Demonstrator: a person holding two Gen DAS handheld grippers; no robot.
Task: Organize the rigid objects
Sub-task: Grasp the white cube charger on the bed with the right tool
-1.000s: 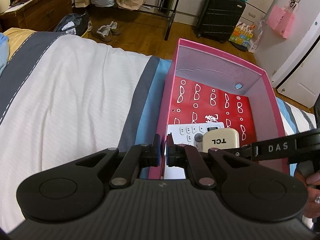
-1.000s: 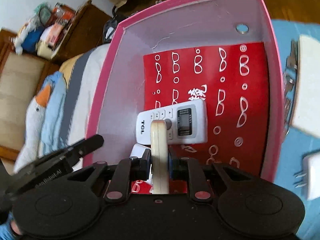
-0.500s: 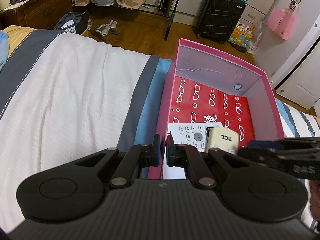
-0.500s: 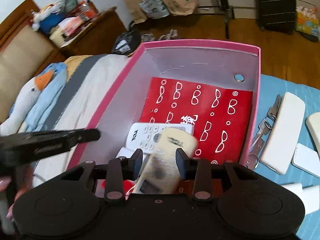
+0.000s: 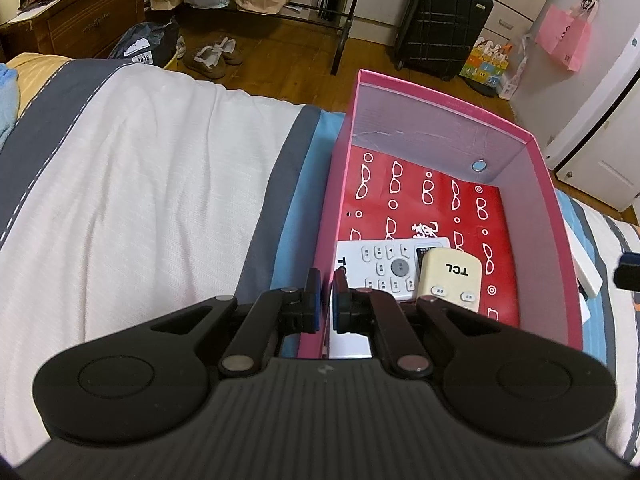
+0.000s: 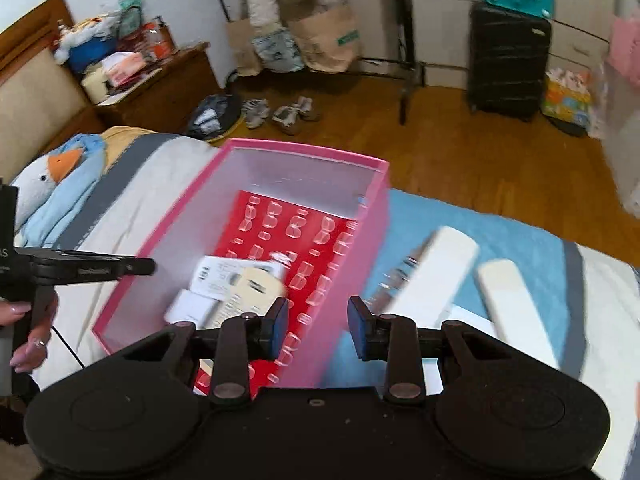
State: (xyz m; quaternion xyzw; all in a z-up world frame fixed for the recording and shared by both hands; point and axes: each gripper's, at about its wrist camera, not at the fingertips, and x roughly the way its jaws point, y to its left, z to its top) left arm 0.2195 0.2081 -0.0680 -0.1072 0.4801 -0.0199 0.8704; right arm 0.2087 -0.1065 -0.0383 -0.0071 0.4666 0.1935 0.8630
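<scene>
A pink box [image 5: 440, 92] with a red patterned floor sits on the bed. In it lie a white remote [image 5: 384, 266] and a cream TCL remote [image 5: 450, 276] resting partly on it. My left gripper [image 5: 325, 298] is shut on the box's left wall [image 5: 334, 208]. My right gripper [image 6: 318, 330] is open and empty, raised above the box's near right side [image 6: 352, 300]. The box [image 6: 304, 152] and both remotes [image 6: 240, 280] show blurred in the right wrist view. White flat objects [image 6: 436, 272] and a cream bar [image 6: 516, 300] lie on the blue bedding to the right of the box.
The bed carries a white, grey and blue striped cover [image 5: 140, 184]. A goose plush [image 6: 52, 184] lies at the bed head. The other gripper's fingertip [image 5: 628, 272] shows at the right edge. On the wooden floor stand a suitcase [image 5: 444, 20], shoes [image 5: 212, 56] and bags.
My right gripper let go of the cream remote, opened, and pulled back up and to the right out of the box. The remote now lies on the white one. My left gripper kept its hold.
</scene>
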